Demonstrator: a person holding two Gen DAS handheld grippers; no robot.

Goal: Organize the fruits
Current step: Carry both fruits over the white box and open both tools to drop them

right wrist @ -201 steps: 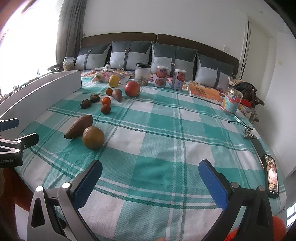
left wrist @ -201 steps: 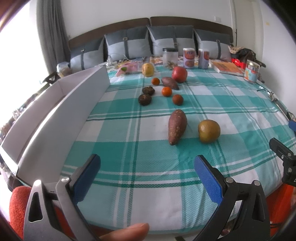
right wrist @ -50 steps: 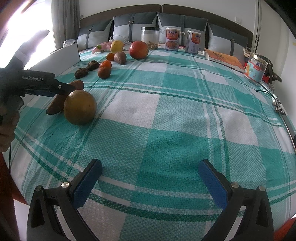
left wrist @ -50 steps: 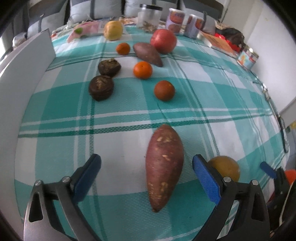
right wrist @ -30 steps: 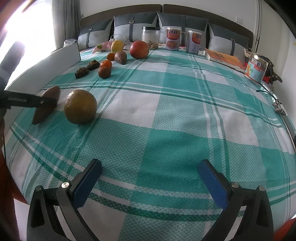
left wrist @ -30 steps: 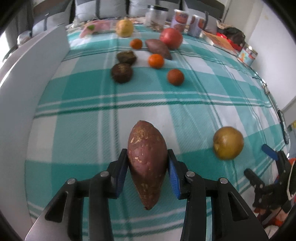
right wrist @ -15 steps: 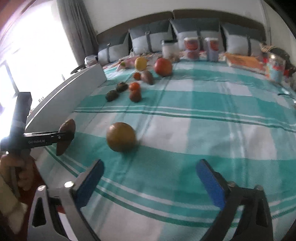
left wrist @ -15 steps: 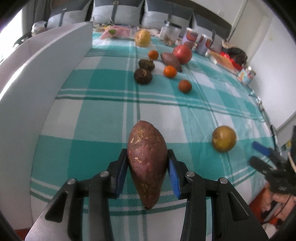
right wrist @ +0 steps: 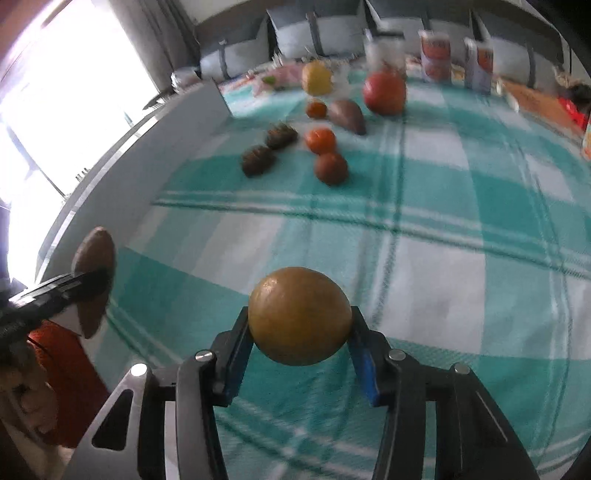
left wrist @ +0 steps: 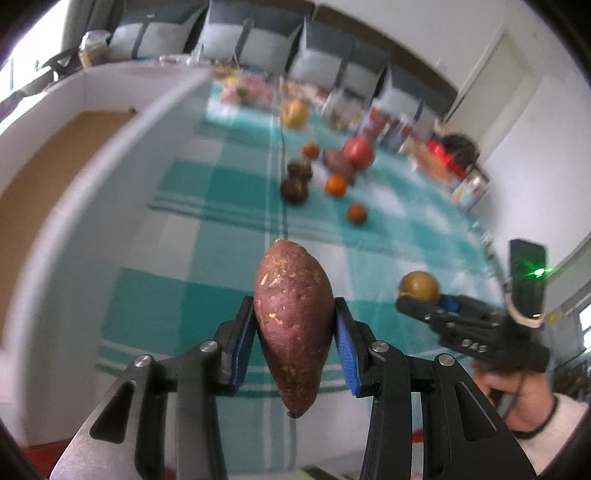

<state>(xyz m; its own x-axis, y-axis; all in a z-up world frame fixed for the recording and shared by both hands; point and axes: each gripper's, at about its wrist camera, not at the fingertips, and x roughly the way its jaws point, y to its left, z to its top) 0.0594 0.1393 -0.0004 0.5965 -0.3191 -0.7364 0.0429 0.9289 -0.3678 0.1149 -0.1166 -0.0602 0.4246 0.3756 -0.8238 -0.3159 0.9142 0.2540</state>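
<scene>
Blue pads of the left claw (left wrist: 294,349) press both flanks of a reddish-brown sweet potato (left wrist: 293,325), which stands lengthwise between them, its pointed tip ahead of the claw and its other end hanging below, clear of the bed. The right claw (right wrist: 300,356) is closed the same way on a round yellow-brown fruit (right wrist: 299,320), its blue pads against the fruit's two sides, raised off the cover.

Beneath both claws lies the teal and white checked bedspread (left wrist: 221,192). To the left of the left claw, close by, runs the white wall of a long box (left wrist: 92,177) with a brown cardboard floor showing inside. To its right, the right claw shows with the round fruit at its tips.

Well ahead of the claws the other produce sits loosely grouped on the spread: two dark spiky fruits (right wrist: 258,160), two small oranges (right wrist: 320,140), a darker round fruit (right wrist: 330,168), a second sweet potato (right wrist: 347,116), a large red fruit (right wrist: 384,92) and a yellow fruit (right wrist: 317,78). Beyond them, cans (right wrist: 436,61) stand before grey pillows (right wrist: 332,31), blurred.
</scene>
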